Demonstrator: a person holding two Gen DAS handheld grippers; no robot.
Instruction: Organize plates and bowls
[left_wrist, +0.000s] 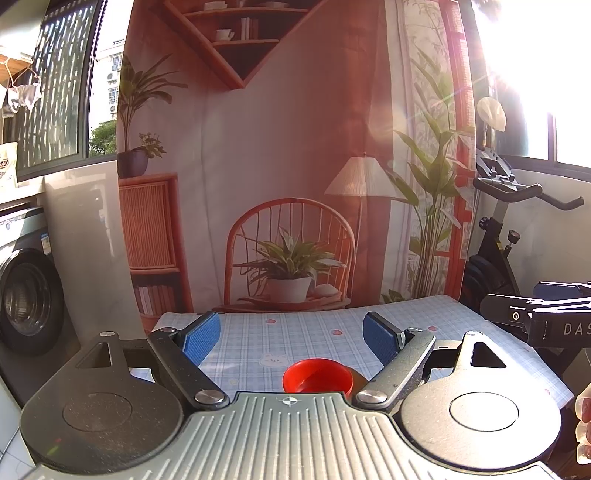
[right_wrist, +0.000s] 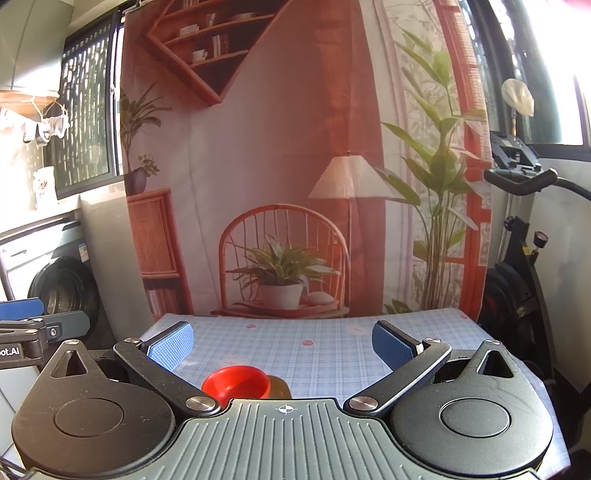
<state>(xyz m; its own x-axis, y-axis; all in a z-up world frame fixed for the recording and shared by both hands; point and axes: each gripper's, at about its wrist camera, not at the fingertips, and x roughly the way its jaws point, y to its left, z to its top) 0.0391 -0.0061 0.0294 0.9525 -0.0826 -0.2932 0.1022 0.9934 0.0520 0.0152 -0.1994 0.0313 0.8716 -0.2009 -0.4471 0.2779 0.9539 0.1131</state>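
- A red bowl (left_wrist: 317, 376) is seen on the worktop (left_wrist: 303, 332), just beyond the left gripper (left_wrist: 291, 338); nothing can be made out inside it.
- The jaws of both the left gripper and the right gripper (right_wrist: 282, 345) are spread wide and hold nothing.
- The bowl's near side is cut off by the gripper bodies.
- Behind the bowl, a brownish object (right_wrist: 279, 386) is partly hidden.
- Beyond the bowl hangs a printed backdrop (right_wrist: 280, 166); a washing machine (left_wrist: 26, 295) stands left, an exercise bike (right_wrist: 524, 240) right.

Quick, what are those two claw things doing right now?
Left gripper: jaws open, holding nothing.
Right gripper: jaws open, holding nothing.
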